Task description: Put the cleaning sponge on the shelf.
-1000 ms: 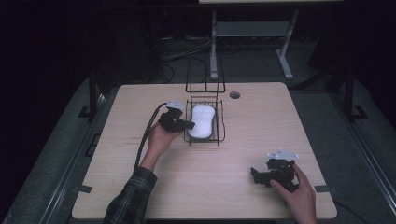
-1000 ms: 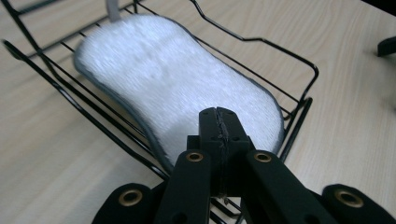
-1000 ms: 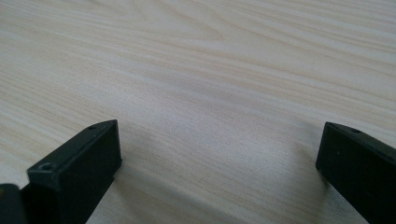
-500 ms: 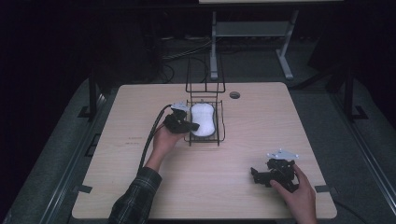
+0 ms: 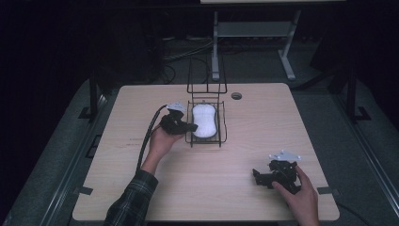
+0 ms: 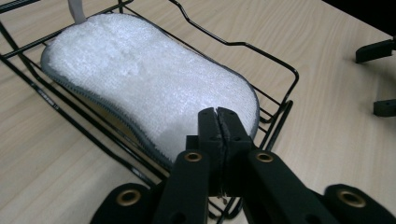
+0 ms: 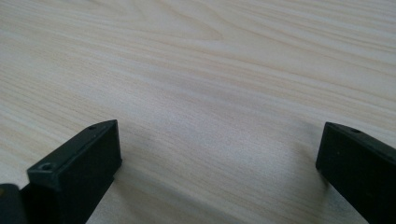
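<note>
A white, peanut-shaped sponge (image 5: 204, 120) (image 6: 149, 88) lies flat in a black wire basket (image 5: 221, 137) (image 6: 261, 51) at the middle of the table. My left gripper (image 5: 192, 127) (image 6: 217, 112) is at the basket's left side, its tips over the sponge's near end. Its jaws look pressed together with nothing between them, though they have just been opening slightly. My right gripper (image 5: 258, 177) (image 7: 219, 140) rests low over bare wood at the front right, open and empty. Its two tips (image 6: 379, 51) also appear far off in the left gripper view.
The wooden table (image 5: 226, 197) has a round cable hole (image 5: 236, 95) behind the basket. The basket's tall wire back (image 5: 207, 77) rises at its far end. The left gripper's cable (image 5: 147, 139) trails over the table's left part. A metal desk frame (image 5: 249, 30) stands beyond.
The left hand has shifted only slightly beside the basket. The sponge, the basket and the right gripper have stayed where they were.
</note>
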